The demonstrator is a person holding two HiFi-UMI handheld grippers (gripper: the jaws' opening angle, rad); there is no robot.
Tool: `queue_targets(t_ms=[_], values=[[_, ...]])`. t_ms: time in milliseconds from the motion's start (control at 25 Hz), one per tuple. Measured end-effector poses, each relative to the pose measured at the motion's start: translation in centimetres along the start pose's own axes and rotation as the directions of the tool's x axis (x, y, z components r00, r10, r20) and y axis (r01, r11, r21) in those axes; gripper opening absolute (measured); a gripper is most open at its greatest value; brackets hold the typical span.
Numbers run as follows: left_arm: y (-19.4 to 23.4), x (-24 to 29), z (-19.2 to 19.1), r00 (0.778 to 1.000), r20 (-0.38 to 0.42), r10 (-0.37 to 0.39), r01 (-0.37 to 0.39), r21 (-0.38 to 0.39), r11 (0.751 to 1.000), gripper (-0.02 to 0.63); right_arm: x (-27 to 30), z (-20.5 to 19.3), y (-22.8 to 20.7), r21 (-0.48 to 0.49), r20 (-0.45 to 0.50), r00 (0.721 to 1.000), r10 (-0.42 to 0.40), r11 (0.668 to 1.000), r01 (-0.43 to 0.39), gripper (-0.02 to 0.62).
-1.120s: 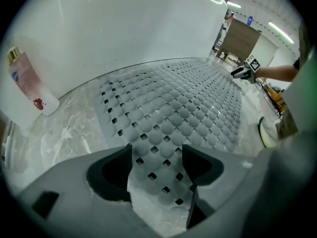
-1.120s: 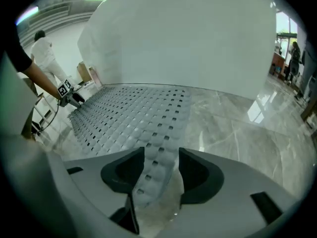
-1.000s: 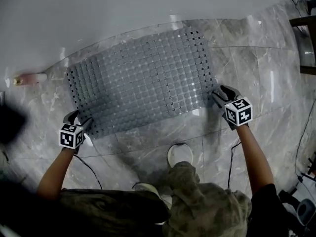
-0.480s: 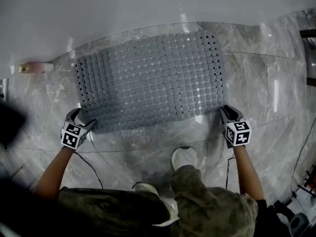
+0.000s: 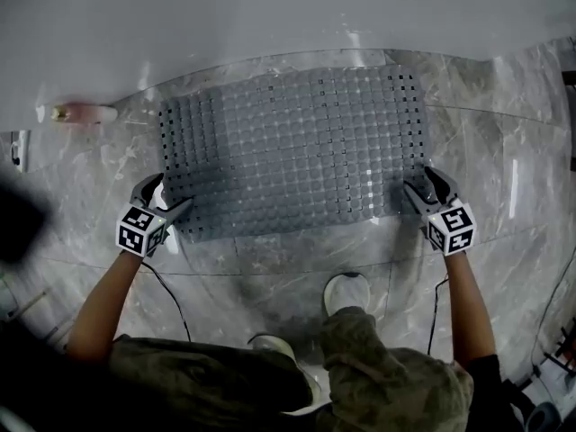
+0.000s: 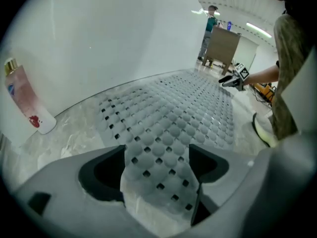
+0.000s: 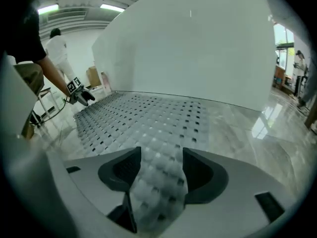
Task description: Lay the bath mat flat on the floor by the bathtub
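The grey perforated bath mat (image 5: 288, 151) lies spread on the marble floor, its far edge along the white bathtub wall (image 5: 270, 16). My left gripper (image 5: 167, 196) is at the mat's near left corner and my right gripper (image 5: 425, 185) at its near right corner. Both pairs of jaws have just been opening and stand spread. In the left gripper view the mat's corner (image 6: 158, 177) still lies between the jaws of the left gripper (image 6: 157, 155). In the right gripper view a corner of the mat (image 7: 156, 187) lies between the jaws of the right gripper (image 7: 161, 157).
A pink bottle (image 5: 85, 113) lies on the floor against the tub, left of the mat. The person's white shoe (image 5: 346, 291) stands just behind the mat's near edge. Cables (image 5: 171, 304) trail from both grippers across the floor. Furniture and people stand far off in the gripper views.
The mat has swung from slanted to lying parallel with the tub wall. Both grippers shifted with its near corners, and their fingers now stand wider apart.
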State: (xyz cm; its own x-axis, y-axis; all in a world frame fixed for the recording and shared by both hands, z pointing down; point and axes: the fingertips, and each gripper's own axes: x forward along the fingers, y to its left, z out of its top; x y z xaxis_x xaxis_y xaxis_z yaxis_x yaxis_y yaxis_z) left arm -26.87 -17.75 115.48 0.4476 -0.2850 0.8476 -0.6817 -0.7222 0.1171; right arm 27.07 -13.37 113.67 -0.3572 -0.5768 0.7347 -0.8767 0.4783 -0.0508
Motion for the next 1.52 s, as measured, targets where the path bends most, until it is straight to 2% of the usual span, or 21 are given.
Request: queue_targets(t_ms=[120, 240, 400, 520, 680, 960, 1080, 1280, 1520], values=[[0.2, 1.4, 1.5, 1.000, 0.019, 0.005, -0.005, -0.010, 1.000, 0.402, 5.0, 3.5, 0.0, -0.075, -0.006, 0.999, 0.043, 0.996, -0.043, 0.252], [-0.9, 2.9, 1.2, 1.000, -0.001, 0.011, -0.011, 0.042, 0.999, 0.411, 7.3, 4.3, -0.3, -0.046, -0.016, 0.999, 0.038, 0.998, -0.039, 0.267], [-0.3, 3.9, 1.3, 1.000, -0.010, 0.003, -0.003, 0.032, 0.999, 0.423, 6.5, 3.4, -0.1, -0.003, 0.022, 1.000, 0.013, 1.000, -0.013, 0.269], [0.2, 4.0, 1.6, 1.000, 0.003, 0.002, -0.002, 0.029, 1.000, 0.423, 6.4, 3.2, 0.1, -0.019, 0.025, 1.000, 0.000, 1.000, 0.000, 0.270], [0.2, 3.9, 1.2, 1.000, -0.026, 0.001, 0.000, 0.029, 1.000, 0.423, 6.1, 3.0, 0.1, -0.020, 0.020, 1.000, 0.000, 1.000, 0.001, 0.268], [0.3, 3.0, 2.5, 0.999, 0.039, 0.018, -0.017, -0.009, 1.000, 0.423, 5.8, 3.9, -0.2, -0.012, 0.048, 0.999, -0.007, 1.000, 0.008, 0.268], [0.9, 1.3, 4.3, 0.993, 0.112, 0.042, -0.042, -0.006, 0.999, 0.422, 4.1, 7.1, -0.4, -0.008, 0.137, 0.990, -0.032, 0.999, 0.033, 0.268], [0.9, -3.2, 7.4, 0.980, 0.193, 0.054, -0.040, -0.077, 0.996, 0.422, 0.3, 13.4, 0.8, 0.039, 0.214, 0.977, 0.006, 0.999, -0.015, 0.268], [-1.3, -15.4, 13.1, 0.939, 0.329, 0.105, -0.068, -0.123, 0.990, 0.422, -9.9, 20.9, 5.4, 0.145, 0.268, 0.963, 0.009, 0.988, -0.050, 0.268]])
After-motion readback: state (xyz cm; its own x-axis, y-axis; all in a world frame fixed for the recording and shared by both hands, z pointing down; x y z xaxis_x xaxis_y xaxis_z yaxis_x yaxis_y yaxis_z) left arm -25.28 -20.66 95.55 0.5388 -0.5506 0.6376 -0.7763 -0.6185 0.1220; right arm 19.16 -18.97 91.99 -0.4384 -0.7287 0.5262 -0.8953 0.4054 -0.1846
